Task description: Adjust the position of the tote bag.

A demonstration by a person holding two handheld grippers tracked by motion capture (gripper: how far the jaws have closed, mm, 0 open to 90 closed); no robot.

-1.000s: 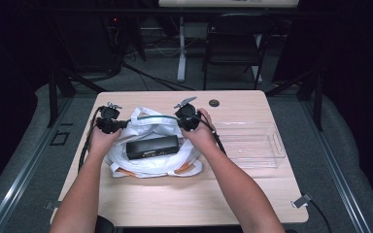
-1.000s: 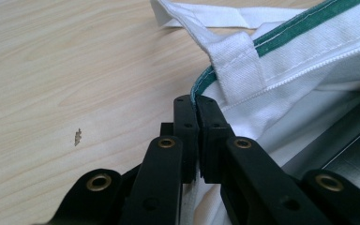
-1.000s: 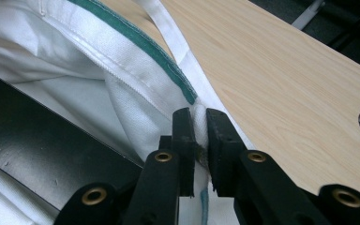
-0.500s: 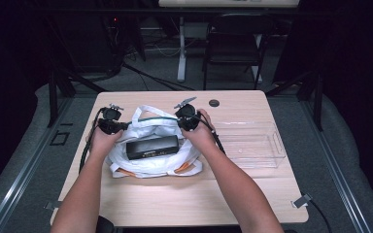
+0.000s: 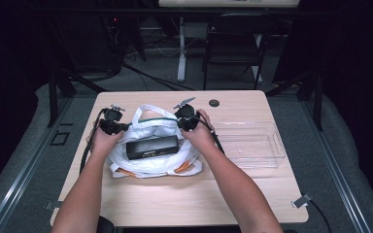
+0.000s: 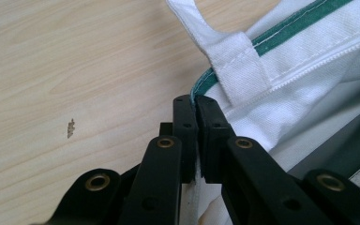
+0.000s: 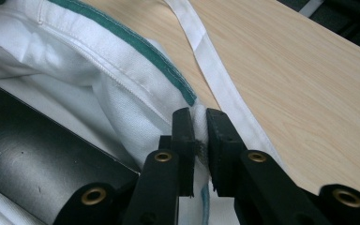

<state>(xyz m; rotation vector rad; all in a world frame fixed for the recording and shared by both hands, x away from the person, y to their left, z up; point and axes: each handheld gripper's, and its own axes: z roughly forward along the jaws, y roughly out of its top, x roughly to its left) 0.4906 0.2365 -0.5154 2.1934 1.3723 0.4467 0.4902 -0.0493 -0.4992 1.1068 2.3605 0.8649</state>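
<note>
Bag (image 5: 148,145), white cloth with green-trimmed rim, sits left of centre on the tabletop (image 5: 175,194), nearer the far edge than the near one. High view: a black box (image 5: 152,147) lies across the bag's open mouth, partly in. Orange showing at the bag's near corners; cannot tell what it is. Left claw (image 5: 119,127) at the rim's left end, right claw (image 5: 183,122) at its right end, one hand behind each. A clear tray (image 5: 252,145) stands toward the right edge, apart from the bag. Small dark disc (image 5: 214,103) near the far edge.

Left gripper view: left claw (image 6: 195,105) nearly closed, only the thickness of cloth between the jaws; it pinches the green-edged rim just below where a white handle strap (image 6: 232,70) is stitched on. Bare wood to one side, dark box corner at the other.

Right gripper view: right claw (image 7: 200,123) likewise clamped on a fold of the rim, cloth bunched between the jaws. Handle strap (image 7: 215,65) trails loose over the wood beyond. Black box (image 7: 37,159) just inside the bag, close to the jaws.

Judgement: step in hand looks like holding the mouth open by both rim ends, either to seat the box or to free it. Next move calls for both grips kept firm and the rim pulled apart evenly, so the cloth clears the box ends without slipping from either claw.
</note>
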